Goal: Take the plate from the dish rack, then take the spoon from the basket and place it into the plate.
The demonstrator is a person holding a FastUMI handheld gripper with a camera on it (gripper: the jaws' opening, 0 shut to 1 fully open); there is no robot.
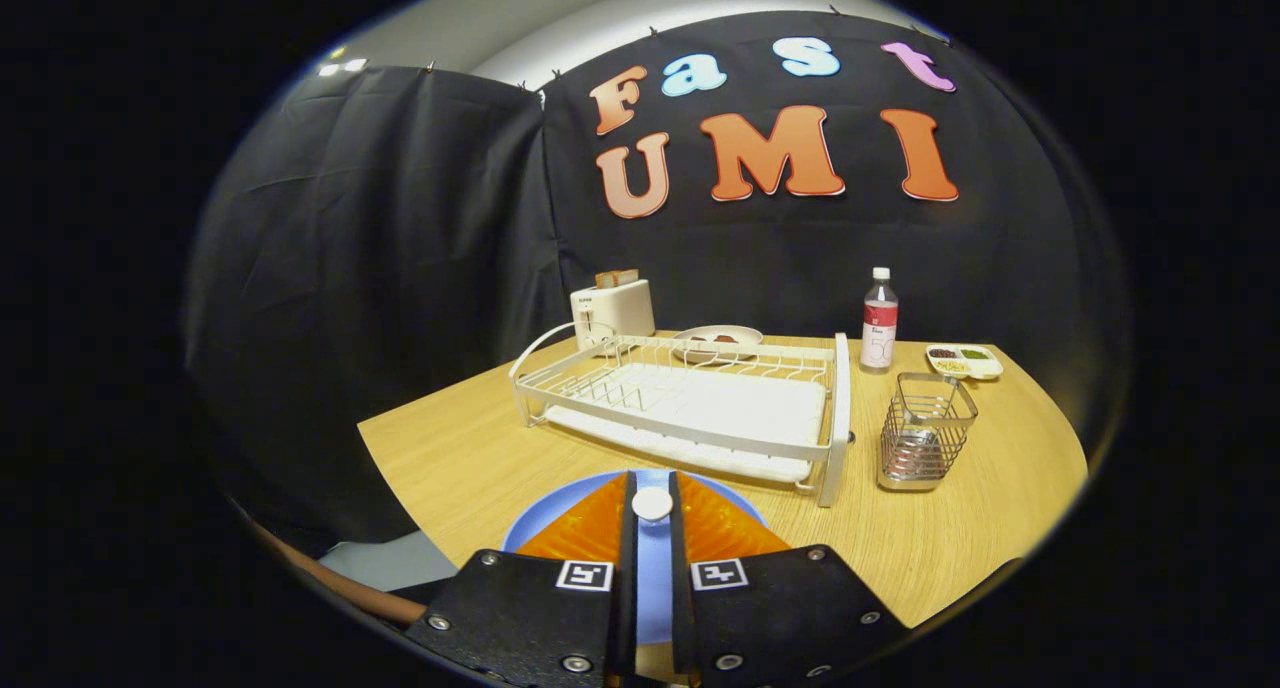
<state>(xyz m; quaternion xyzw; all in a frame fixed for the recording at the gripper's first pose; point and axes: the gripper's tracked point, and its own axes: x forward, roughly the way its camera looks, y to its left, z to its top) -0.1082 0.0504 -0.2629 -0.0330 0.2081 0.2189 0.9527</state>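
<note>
Gripping spoon (652,504), gripper (652,528) above blue plate (540,528); dish rack (690,408) beyond.

Black cloth (400,228) hangs in creased folds across the back and left of the frame, forming the booth's walls. Above it, upper left, a pale wall (560,8) catches bright light. A light wooden counter (450,458) fills the lower middle.
</note>
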